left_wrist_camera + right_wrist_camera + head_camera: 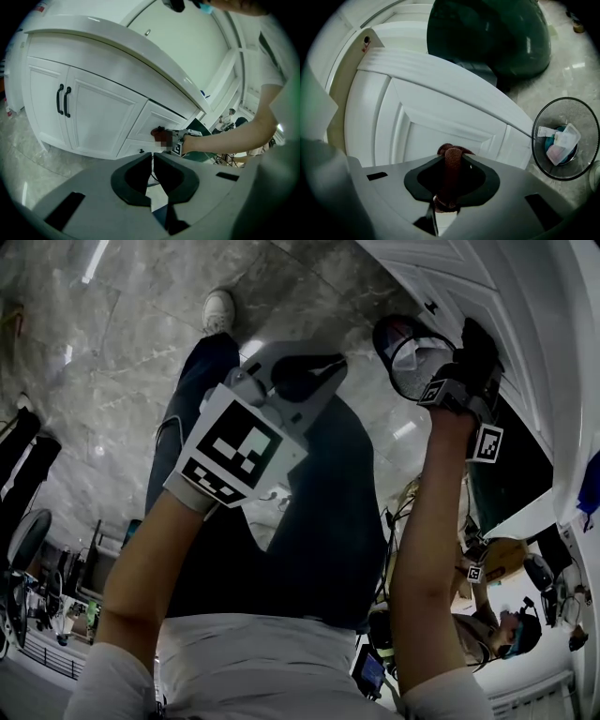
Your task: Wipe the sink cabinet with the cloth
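The white sink cabinet (pixel 98 112) has panelled doors with black handles and a curved top. My right gripper (pixel 452 157) is shut on a brown cloth (pixel 451 164), whose bunched end presses against a raised white panel (pixel 436 117) of the cabinet. In the left gripper view the cloth (pixel 158 134) touches a drawer front, with the right gripper (pixel 180 140) behind it. The head view has the right gripper (pixel 478 343) up against the cabinet (pixel 525 324). My left gripper (pixel 309 371) hangs over the person's legs, away from the cabinet. Its jaws (pixel 153 161) are shut and hold nothing.
A black wire wastebasket (pixel 565 138) with rubbish stands on the marble floor beside the cabinet, near the right gripper (pixel 412 357). A large dark green rounded object (pixel 487 33) sits next to the cabinet's end. Chairs and equipment line the far left (pixel 28 549).
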`<state>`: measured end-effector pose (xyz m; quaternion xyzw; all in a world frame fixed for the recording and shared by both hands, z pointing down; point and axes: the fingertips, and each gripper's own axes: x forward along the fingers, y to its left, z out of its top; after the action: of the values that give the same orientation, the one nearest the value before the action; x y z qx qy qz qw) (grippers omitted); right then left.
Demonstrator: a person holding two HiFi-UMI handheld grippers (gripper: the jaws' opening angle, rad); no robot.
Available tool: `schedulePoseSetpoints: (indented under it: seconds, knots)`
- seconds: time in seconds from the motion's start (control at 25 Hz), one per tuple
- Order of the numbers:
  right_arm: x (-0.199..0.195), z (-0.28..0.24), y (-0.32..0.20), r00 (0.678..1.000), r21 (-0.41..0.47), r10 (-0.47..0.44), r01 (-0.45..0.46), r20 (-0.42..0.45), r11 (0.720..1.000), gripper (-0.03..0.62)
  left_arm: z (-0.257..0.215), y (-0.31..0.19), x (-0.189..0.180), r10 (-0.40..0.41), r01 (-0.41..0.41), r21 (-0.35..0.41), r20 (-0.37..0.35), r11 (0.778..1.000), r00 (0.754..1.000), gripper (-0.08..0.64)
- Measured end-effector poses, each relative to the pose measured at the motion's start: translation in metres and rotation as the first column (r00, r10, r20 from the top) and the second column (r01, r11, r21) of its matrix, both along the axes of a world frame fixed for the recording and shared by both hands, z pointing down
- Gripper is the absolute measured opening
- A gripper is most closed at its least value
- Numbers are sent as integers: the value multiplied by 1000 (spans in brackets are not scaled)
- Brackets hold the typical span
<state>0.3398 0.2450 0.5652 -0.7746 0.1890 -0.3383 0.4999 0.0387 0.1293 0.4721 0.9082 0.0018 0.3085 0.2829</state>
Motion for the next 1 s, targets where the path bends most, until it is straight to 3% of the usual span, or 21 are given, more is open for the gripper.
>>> schedulePoseSetpoints:
  seconds: [0.72,1.0]
  knots:
    - [4,-65,29,981,137,187,-193,54,972,75,-18,5,0,124,-124,1,-16,992,992,12]
    - [-8,-82,13,983,152,179,-182,30,971,75,-19,-5,-10,151,-152,-15,-22,988,988,12]
